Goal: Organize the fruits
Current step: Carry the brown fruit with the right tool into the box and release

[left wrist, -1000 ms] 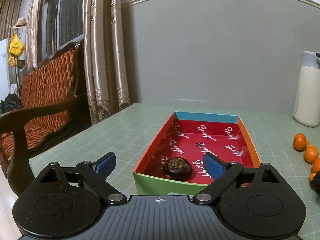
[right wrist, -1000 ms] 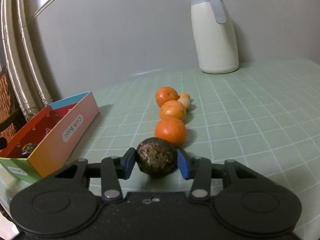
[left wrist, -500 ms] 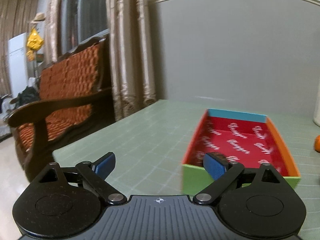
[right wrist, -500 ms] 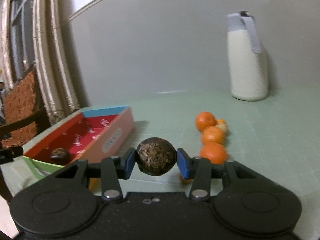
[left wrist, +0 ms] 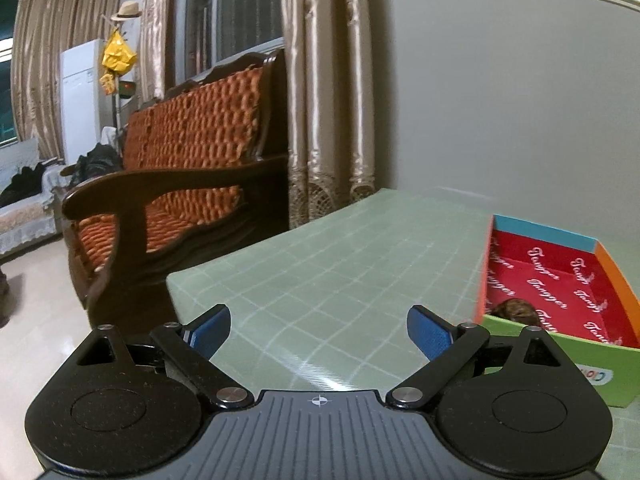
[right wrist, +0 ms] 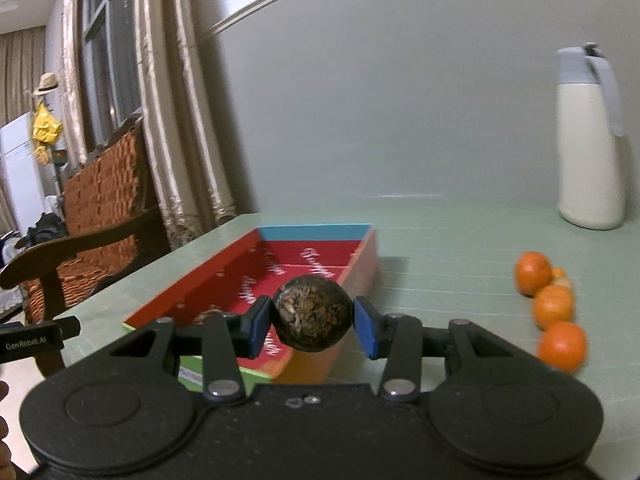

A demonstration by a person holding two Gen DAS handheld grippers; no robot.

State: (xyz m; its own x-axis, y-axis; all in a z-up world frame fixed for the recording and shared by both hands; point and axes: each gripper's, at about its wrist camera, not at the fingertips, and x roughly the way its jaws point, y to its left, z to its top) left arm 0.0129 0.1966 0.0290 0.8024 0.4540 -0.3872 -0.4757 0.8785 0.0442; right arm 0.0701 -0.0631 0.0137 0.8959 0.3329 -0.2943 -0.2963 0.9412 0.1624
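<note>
My right gripper [right wrist: 313,320] is shut on a dark brown wrinkled fruit [right wrist: 314,312] and holds it in the air over the near right part of the red-lined box [right wrist: 312,230]. Another dark fruit [left wrist: 516,311] lies in the box's near end [left wrist: 560,354], partly hidden in the right wrist view. Three oranges [right wrist: 562,344] sit in a row on the table right of the box. My left gripper [left wrist: 319,332] is open and empty over the green table, left of the box.
A cream jug [right wrist: 590,140] stands at the back right by the wall. A wooden sofa with orange cushions [left wrist: 176,184] and curtains [left wrist: 328,80] stand off the table's left edge [left wrist: 176,280]. The green grid mat [left wrist: 340,272] covers the table.
My right gripper has lifted the dark fruit off the table and carried it left to over the box. My left gripper has moved left, away from the box.
</note>
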